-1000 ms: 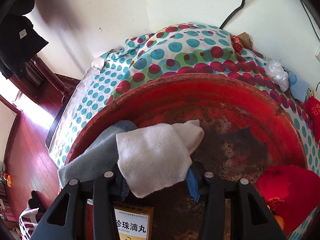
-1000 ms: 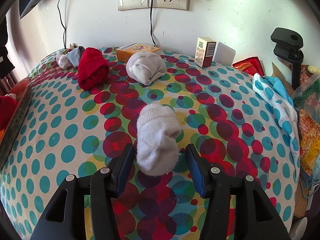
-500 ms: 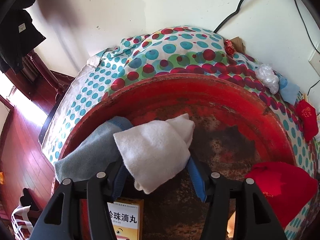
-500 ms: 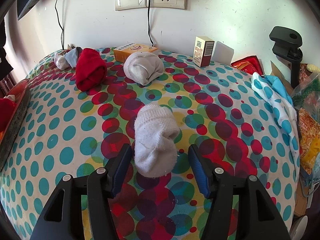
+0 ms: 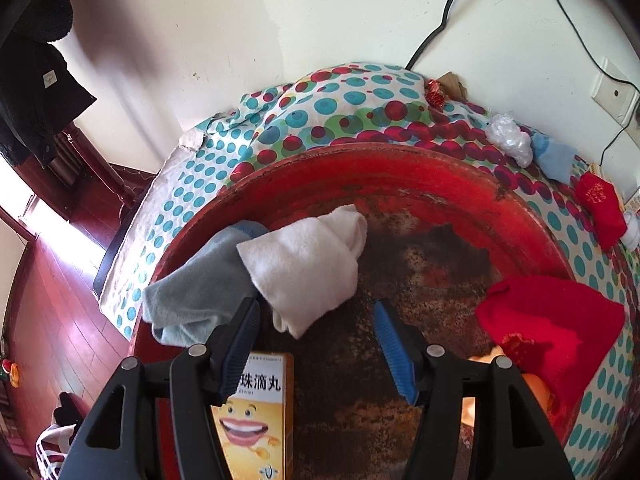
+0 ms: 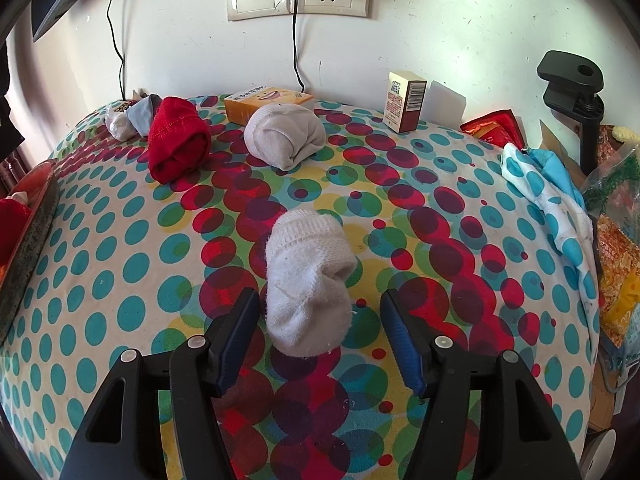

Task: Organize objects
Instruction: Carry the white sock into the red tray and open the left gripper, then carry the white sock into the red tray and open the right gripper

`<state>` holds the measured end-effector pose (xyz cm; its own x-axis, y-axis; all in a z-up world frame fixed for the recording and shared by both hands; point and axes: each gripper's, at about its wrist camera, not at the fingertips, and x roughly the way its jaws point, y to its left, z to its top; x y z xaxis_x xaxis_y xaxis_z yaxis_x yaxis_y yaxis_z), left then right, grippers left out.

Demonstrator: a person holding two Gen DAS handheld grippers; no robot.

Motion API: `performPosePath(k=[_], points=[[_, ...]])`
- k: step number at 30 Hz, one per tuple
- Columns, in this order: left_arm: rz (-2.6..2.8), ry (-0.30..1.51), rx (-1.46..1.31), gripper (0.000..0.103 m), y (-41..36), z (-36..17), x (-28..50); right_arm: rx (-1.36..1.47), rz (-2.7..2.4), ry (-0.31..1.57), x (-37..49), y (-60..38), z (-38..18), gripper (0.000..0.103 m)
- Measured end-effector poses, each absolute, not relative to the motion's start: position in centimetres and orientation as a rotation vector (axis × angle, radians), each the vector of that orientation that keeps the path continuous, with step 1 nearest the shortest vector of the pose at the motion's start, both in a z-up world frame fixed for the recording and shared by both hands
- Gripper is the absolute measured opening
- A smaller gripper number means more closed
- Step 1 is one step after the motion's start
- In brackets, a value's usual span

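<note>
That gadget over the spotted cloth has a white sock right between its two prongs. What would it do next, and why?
Probably close the right gripper on the rolled white sock. Its jaws are open on either side of the sock, which lies loose on the spotted tablecloth. The red tray already holds a white sock, a blue one and a red one, so this one likely goes there too.

socks [image 5: 308, 272] in tray [image 5: 400, 172], box [image 5: 256, 408] in front

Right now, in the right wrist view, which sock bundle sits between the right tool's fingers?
The nearer white sock bundle, lying between the open right tool. The other white bundle and red bundle lie farther back, toward the wall.
</note>
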<state>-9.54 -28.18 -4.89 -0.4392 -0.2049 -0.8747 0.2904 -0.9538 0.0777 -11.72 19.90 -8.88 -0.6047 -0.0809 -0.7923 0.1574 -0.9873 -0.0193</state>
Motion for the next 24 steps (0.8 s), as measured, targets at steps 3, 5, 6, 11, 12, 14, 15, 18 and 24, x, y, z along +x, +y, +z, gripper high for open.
performPosePath(k=[3, 5, 6, 11, 12, 14, 15, 18, 24], points=[[-2.457, 0.145, 1.455, 0.061, -27.6, -4.6, -8.2, 1.325, -2.697, 0.131, -11.7, 19.9, -8.9, 0.060], [-2.473, 0.148, 1.448, 0.061, -27.2, -4.5, -7.4, 1.325, -2.698, 0.132, -11.7, 19.9, -8.9, 0.060], [-2.466, 0.136, 1.445, 0.061, -26.9, -4.5, -7.0, 1.325, -2.698, 0.133, -11.7, 19.8, -8.9, 0.060], [-2.494, 0.090, 1.429, 0.061, -25.7, -4.5, -4.3, 1.325, -2.696, 0.131, -11.7, 19.8, -8.8, 0.061], [-2.501, 0.070, 1.416, 0.061, -25.5, -4.5, -3.7, 1.325, -2.696, 0.130, -11.7, 19.9, -8.9, 0.061], [-2.499, 0.008, 1.381, 0.061, -25.0, -4.7, -2.3, 1.325, -2.697, 0.132, -11.7, 19.9, -8.9, 0.061], [-2.502, -0.018, 1.367, 0.061, -24.7, -4.8, -1.7, 1.325, -2.697, 0.131, -11.7, 19.9, -8.8, 0.061], [-2.498, -0.067, 1.337, 0.061, -24.2, -5.1, -0.3, 1.325, -2.696, 0.131, -11.7, 19.8, -8.8, 0.061], [-2.534, -0.067, 1.229, 0.061, -23.6, -5.1, 2.0, 1.334, -2.703, 0.123, -11.9, 20.2, -8.9, 0.066]])
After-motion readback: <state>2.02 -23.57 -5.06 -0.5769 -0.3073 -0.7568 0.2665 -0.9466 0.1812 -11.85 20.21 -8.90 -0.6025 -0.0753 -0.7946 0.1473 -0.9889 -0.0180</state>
